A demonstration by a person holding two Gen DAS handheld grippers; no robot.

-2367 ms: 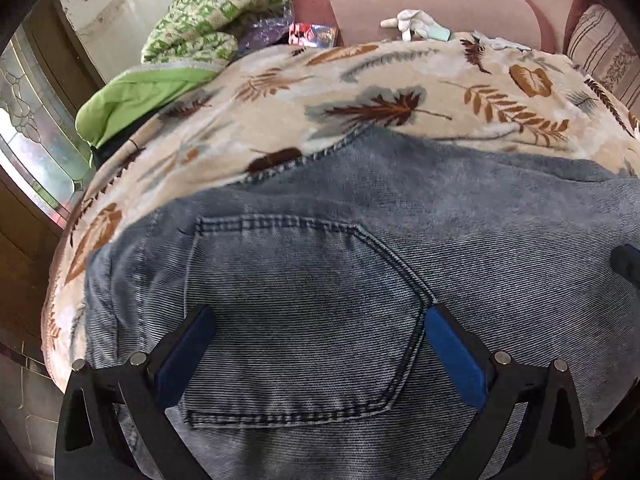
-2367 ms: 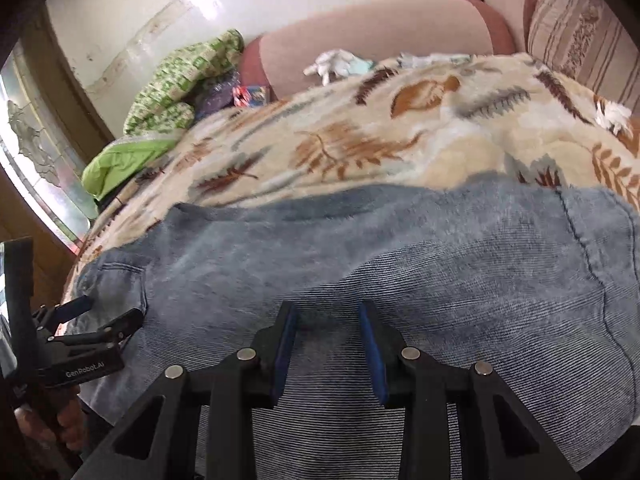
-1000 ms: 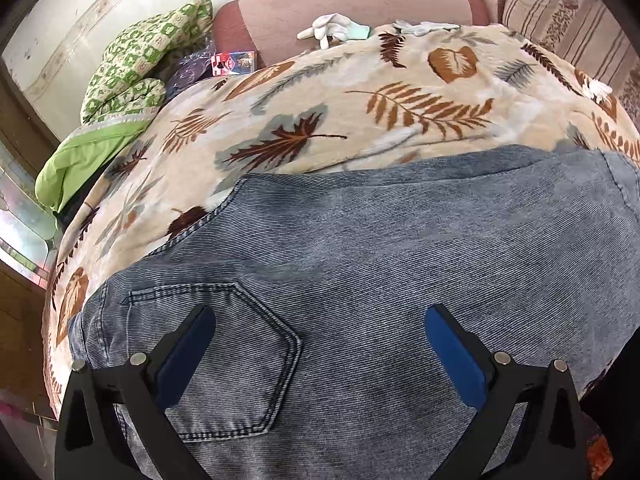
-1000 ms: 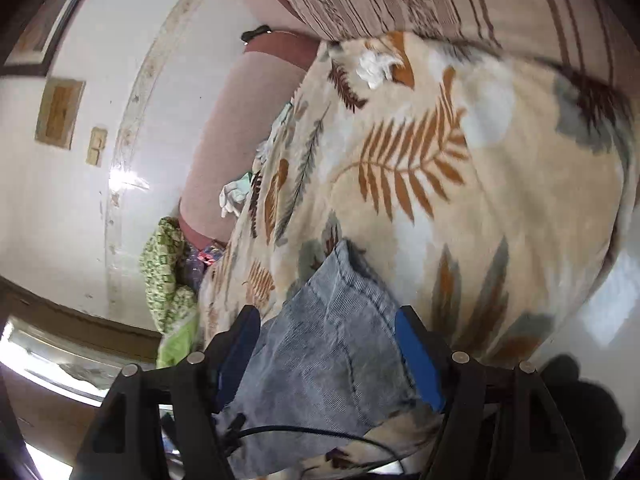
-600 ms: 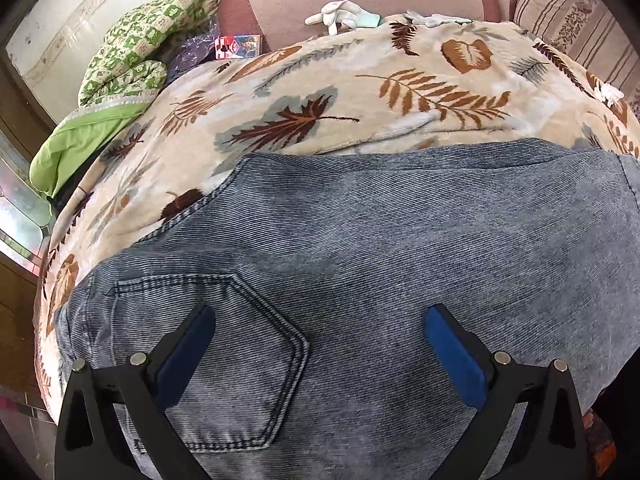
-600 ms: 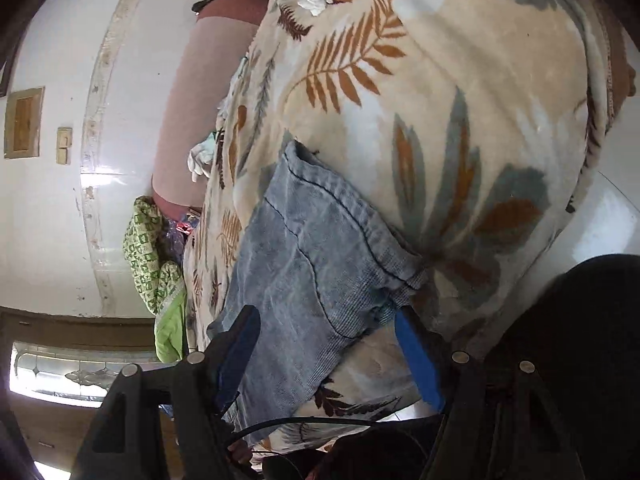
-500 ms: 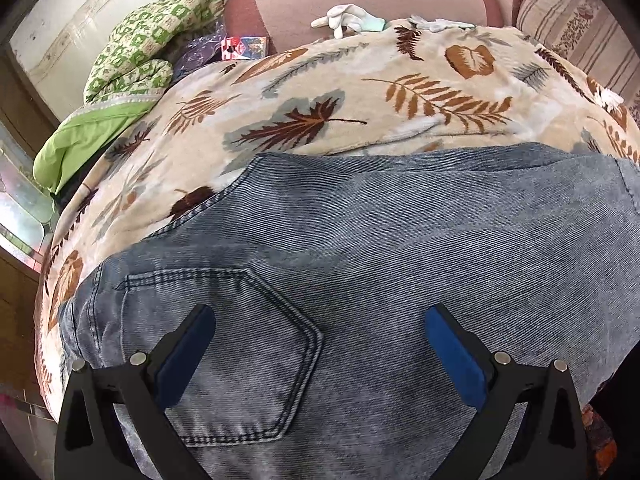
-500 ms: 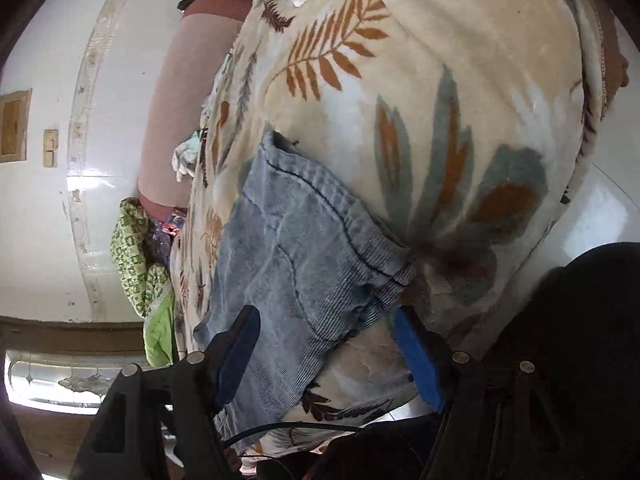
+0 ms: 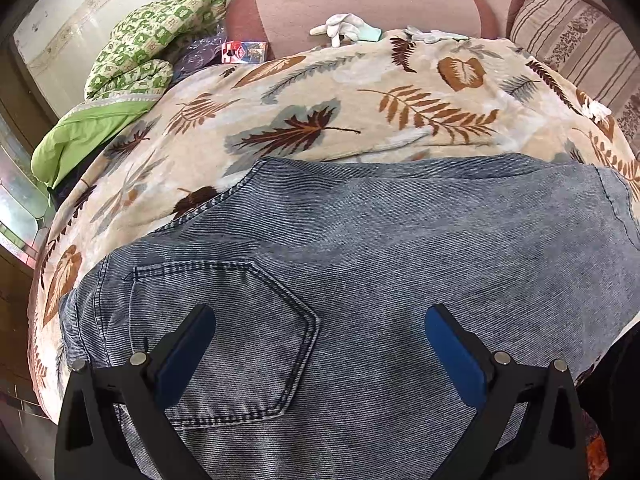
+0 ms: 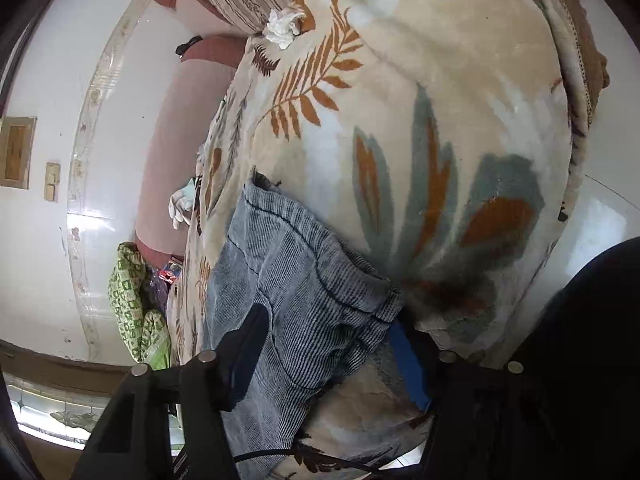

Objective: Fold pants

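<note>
Your left view cuts the jeans off at the bottom edge, so you can't see their near side or the waistband. In your right view the right gripper straddles the hem corner; the left finger covers the denim under it, and whether the pads press the cloth can't be told. The box by the sofa arm is too small to read.

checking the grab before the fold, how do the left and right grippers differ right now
The left gripper stands wide open above the jeans near the back pocket, gripping nothing. The right gripper has just been closing, its jaws narrower, straddling the bunched hem. Both have blue pads.
</note>
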